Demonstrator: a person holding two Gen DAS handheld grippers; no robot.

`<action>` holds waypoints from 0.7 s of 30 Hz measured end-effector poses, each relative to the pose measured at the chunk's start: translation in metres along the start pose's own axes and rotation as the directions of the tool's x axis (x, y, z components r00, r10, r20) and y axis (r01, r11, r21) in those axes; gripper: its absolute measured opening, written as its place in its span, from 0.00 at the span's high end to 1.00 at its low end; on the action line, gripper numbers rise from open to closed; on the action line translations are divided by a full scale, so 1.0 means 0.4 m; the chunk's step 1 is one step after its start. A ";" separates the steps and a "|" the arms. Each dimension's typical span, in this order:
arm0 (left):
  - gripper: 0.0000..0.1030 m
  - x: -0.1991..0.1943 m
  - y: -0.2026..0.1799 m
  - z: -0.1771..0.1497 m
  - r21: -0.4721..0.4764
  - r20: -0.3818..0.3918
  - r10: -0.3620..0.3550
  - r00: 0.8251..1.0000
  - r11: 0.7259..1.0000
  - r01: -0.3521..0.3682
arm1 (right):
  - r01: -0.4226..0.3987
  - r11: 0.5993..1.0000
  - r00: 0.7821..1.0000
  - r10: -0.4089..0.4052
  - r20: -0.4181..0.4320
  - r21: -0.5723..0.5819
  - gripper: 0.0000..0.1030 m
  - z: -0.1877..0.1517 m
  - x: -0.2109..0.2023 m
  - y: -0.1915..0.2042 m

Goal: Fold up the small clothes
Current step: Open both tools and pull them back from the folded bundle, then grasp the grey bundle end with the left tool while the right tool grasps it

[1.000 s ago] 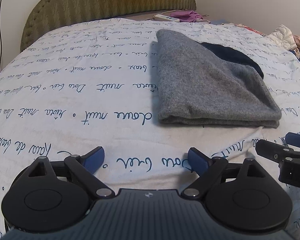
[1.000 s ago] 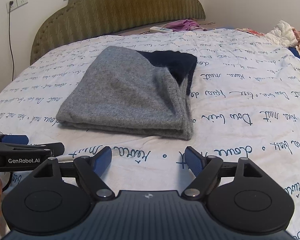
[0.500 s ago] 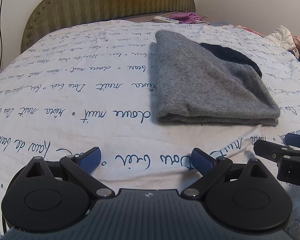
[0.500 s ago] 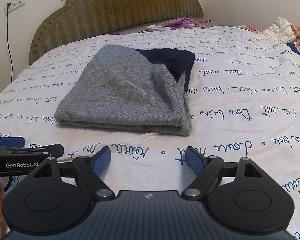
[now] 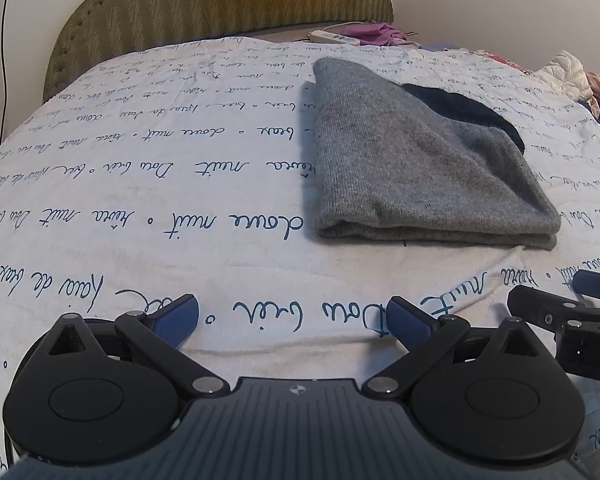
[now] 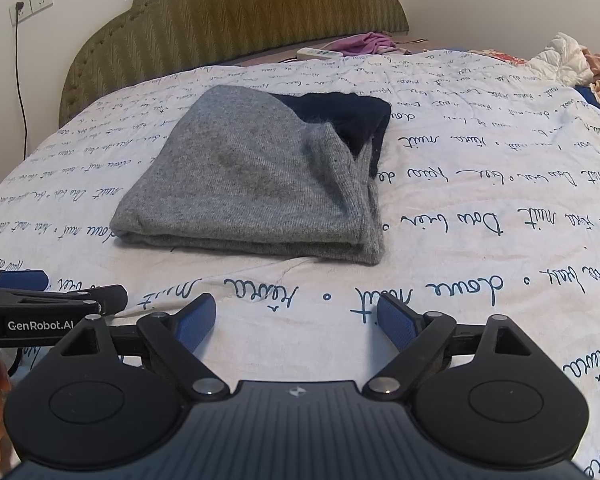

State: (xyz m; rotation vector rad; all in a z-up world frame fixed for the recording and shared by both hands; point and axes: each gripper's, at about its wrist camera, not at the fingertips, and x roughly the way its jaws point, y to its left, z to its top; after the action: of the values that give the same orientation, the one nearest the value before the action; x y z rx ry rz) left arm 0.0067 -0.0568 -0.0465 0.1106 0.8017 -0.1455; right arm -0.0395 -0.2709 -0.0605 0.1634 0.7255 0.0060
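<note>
A grey knit garment with a dark navy part (image 5: 412, 160) lies folded flat on the bed, also in the right wrist view (image 6: 260, 176). My left gripper (image 5: 292, 318) is open and empty, low over the sheet in front of the garment's near left corner. My right gripper (image 6: 296, 320) is open and empty, low over the sheet in front of the garment's near edge. The right gripper's fingers (image 5: 540, 304) show at the right edge of the left wrist view. The left gripper's fingers (image 6: 60, 296) show at the left of the right wrist view.
The bed has a white cover (image 5: 140, 184) with blue handwriting print and an olive padded headboard (image 6: 236, 12). A purple cloth (image 6: 372, 42) and a white remote (image 6: 320, 53) lie at the head. A pile of clothes (image 6: 560, 60) sits at the far right.
Both grippers have drawn back a little from the garment and stay open. The garment has not moved.
</note>
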 end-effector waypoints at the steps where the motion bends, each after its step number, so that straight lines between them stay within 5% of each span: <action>1: 0.01 -0.001 0.000 -0.001 0.000 -0.001 -0.001 1.000 1.000 0.001 | 0.000 1.000 1.000 0.000 0.000 -0.001 0.14 -0.001 -0.001 0.000; 21: 0.03 -0.021 0.020 0.020 -0.016 0.008 -0.026 1.000 1.000 0.026 | -0.001 1.000 0.999 0.001 0.034 -0.001 0.14 0.006 -0.024 -0.001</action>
State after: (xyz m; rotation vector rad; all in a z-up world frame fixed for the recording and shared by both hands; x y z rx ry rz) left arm 0.0079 -0.0495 -0.0346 0.0847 0.7966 -0.1639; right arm -0.0450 -0.2721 -0.0522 0.1623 0.6911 0.0043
